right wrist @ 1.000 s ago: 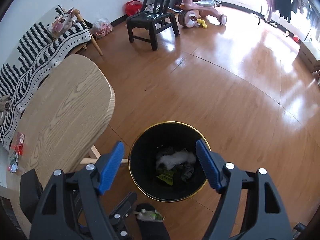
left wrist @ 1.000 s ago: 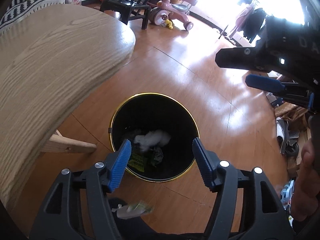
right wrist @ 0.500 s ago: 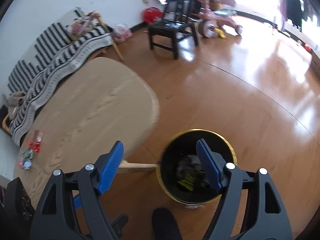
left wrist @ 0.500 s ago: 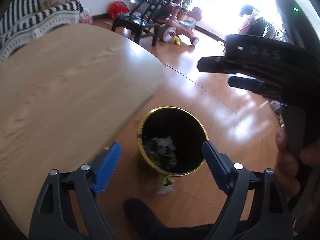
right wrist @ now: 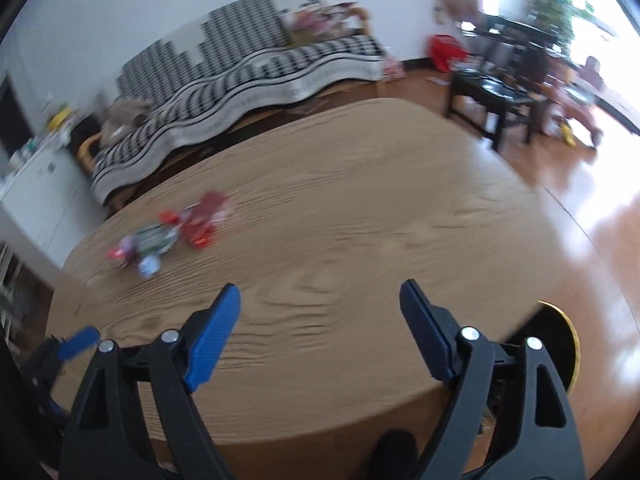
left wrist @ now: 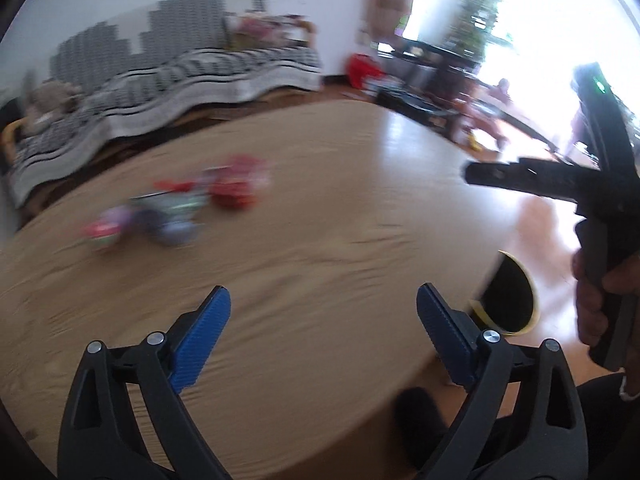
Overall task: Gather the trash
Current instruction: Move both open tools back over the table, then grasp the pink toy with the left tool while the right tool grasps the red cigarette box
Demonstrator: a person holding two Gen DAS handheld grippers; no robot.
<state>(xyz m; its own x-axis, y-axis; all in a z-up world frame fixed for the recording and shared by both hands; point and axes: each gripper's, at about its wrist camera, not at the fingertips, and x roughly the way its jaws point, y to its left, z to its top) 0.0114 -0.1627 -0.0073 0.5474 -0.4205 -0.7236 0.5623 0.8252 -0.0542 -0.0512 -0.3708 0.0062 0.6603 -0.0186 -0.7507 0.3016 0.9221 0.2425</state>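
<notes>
Several colourful wrappers (left wrist: pixel 180 208) (right wrist: pixel 168 236) lie blurred in a small heap on the far left of the oval wooden table (left wrist: pixel 340 240) (right wrist: pixel 360 208). The black bin with a gold rim (left wrist: pixel 512 296) (right wrist: pixel 560 336) stands on the floor at the table's right edge, half hidden by it. My left gripper (left wrist: pixel 323 296) hovers over the near part of the table, jaws opening, nothing between them. My right gripper (right wrist: pixel 320 288) is also above the table with its jaws opening on nothing. In the left wrist view a hand (left wrist: pixel 596 300) holds it at the right.
A striped sofa (right wrist: pixel 248 92) runs behind the table. A black chair (right wrist: pixel 492 96), a red bag (right wrist: pixel 444 50) and a pink ride-on toy (right wrist: pixel 576 104) stand on the wooden floor at the right. A white cabinet (right wrist: pixel 36 196) is at the far left. A dark foot (left wrist: pixel 416 408) shows below the table edge.
Both grippers swung up and left from over the bin to over the table. The bin slid to the right edge of both views, the wrappers came into view, and both jaws widened.
</notes>
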